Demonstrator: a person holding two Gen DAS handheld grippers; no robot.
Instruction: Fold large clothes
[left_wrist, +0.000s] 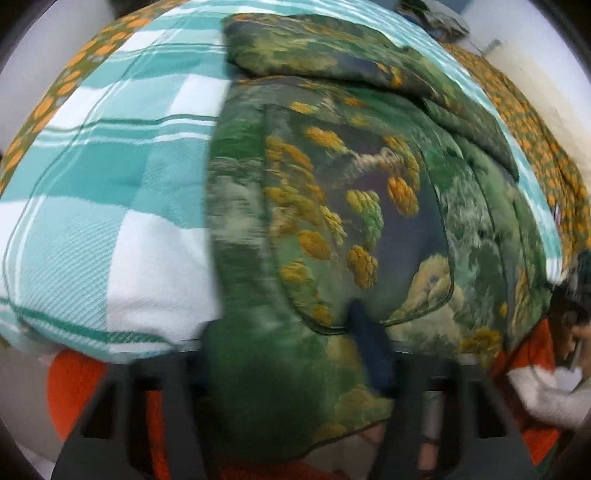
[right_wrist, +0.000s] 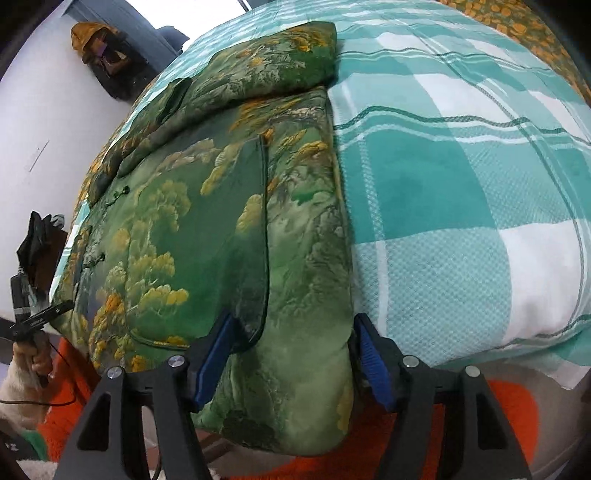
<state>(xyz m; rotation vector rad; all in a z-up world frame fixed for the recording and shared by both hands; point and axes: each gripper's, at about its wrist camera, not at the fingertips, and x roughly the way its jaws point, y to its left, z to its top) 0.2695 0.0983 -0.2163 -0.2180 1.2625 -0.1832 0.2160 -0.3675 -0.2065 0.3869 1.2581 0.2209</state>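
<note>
White walls close in on a bed (right_wrist: 461, 177) spread with a teal-and-white checked blanket, over an orange-flowered cover that shows at the edges. On it lies the jacket (right_wrist: 207, 206), a padded green one printed with trees, its front up and knot buttons running down the middle. A sleeve (right_wrist: 273, 62) is already folded across the top, so the fold looks begun, though the body is not yet doubled over and the hem hangs off the near edge of the bed.

From the right wrist view, the right gripper (right_wrist: 291, 360) has its blue pads (right_wrist: 373, 365) on either side of the hem corner, pressing into the padding, so it looks clamped on the jacket. From the left wrist view, the left gripper (left_wrist: 295, 391) straddles the other hem corner; the picture is blurred there, and whether its pads bear on the cloth I cannot tell.

What seems left is lifting the hem up toward the collar, then squaring the bundle.
</note>
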